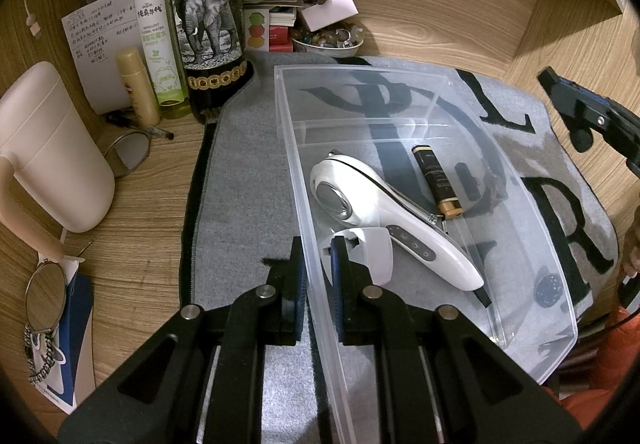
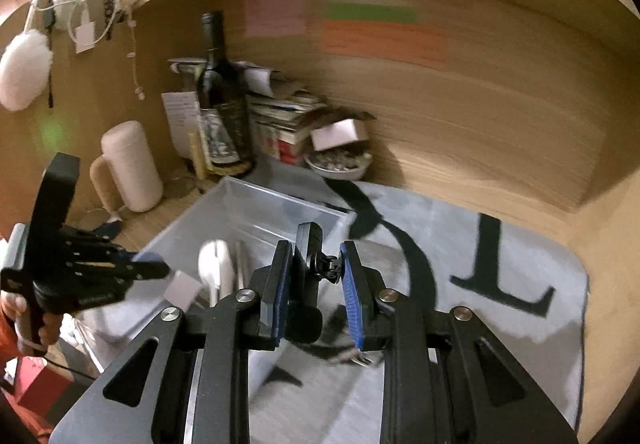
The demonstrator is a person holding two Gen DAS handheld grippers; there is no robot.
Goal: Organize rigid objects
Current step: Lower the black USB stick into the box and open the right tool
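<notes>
A clear plastic bin [image 1: 360,95] lies on a grey mat [image 1: 240,171]. My left gripper [image 1: 316,256] is shut on the bin's near wall, one pad outside and one inside. In the bin lie a white handheld device [image 1: 384,215], a white cap piece [image 1: 372,248], a black and gold tube [image 1: 436,179] and a small black stick [image 1: 468,181]. My right gripper [image 2: 316,268] hovers above the mat beside the bin [image 2: 256,199], shut on a black mount with a ball joint [image 2: 308,256]. The left gripper [image 2: 160,270] shows at the left of the right wrist view, and the right gripper [image 1: 568,99] at the right edge of the left wrist view.
A dark wine bottle [image 1: 208,23], a green spray bottle [image 1: 156,35], a beige tube [image 1: 138,87] and a white jug [image 1: 52,155] crowd the back left. A bowl of stones [image 1: 332,39] and stacked papers stand behind the bin. Wooden walls close the back and right.
</notes>
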